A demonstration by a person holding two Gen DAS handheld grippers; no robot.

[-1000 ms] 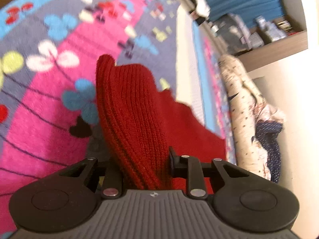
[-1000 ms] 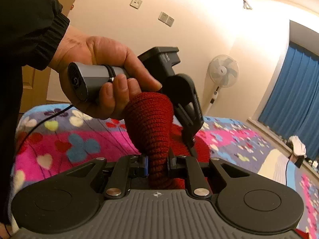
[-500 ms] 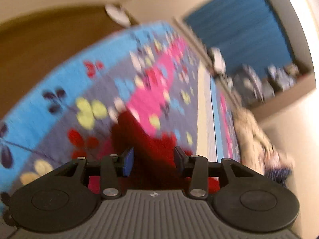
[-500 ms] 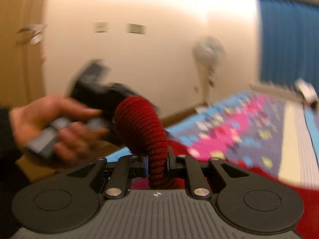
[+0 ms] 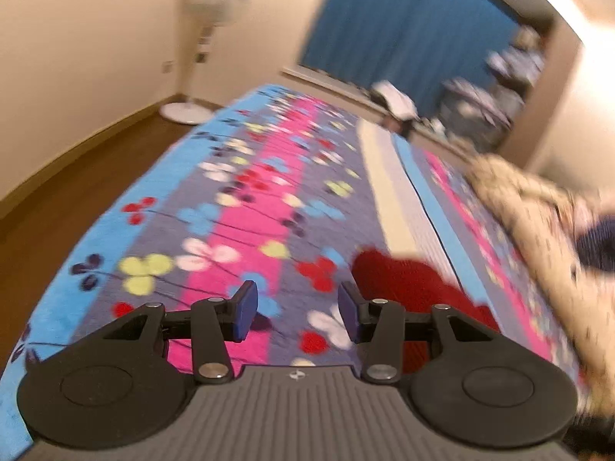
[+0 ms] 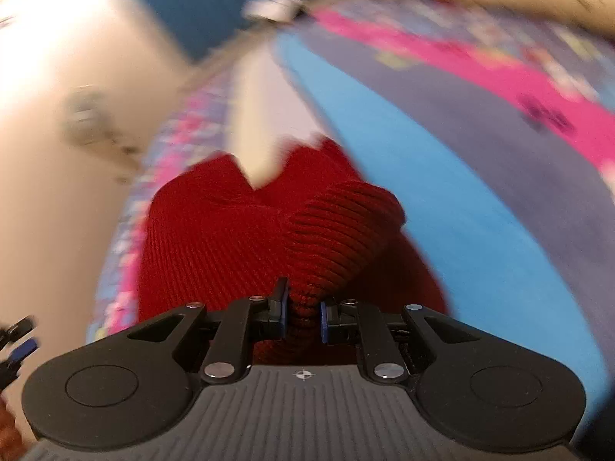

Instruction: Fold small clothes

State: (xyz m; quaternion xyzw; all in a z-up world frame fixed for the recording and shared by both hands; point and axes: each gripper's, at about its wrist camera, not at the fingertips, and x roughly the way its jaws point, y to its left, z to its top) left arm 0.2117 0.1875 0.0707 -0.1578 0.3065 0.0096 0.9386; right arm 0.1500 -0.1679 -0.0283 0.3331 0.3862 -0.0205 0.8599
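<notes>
A dark red ribbed knit garment [image 6: 238,226] lies on the flowered bedspread [image 6: 442,176]. My right gripper [image 6: 301,309] is shut on a bunched fold of it, and the knit bulges up just past the pads. In the left wrist view the same red garment [image 5: 407,280] sits on the bedspread [image 5: 250,207] to the right of my left gripper [image 5: 298,309]. That gripper's jaws are opening, with nothing between them and only the floral cover below. The left gripper's blue pad tips [image 6: 21,347] peek in at the right wrist view's left edge.
A standing fan [image 5: 207,34] is against the cream wall beyond the bed's far corner. Blue curtains [image 5: 403,27] hang behind a cluttered sill. A patterned pillow or bedding pile [image 5: 538,211] lies along the right side. Wooden floor [image 5: 77,176] borders the bed on the left.
My left gripper let go of the red garment, opened and lifted away to the left. The right gripper kept its grip, rolled and swung over the bed with the garment.
</notes>
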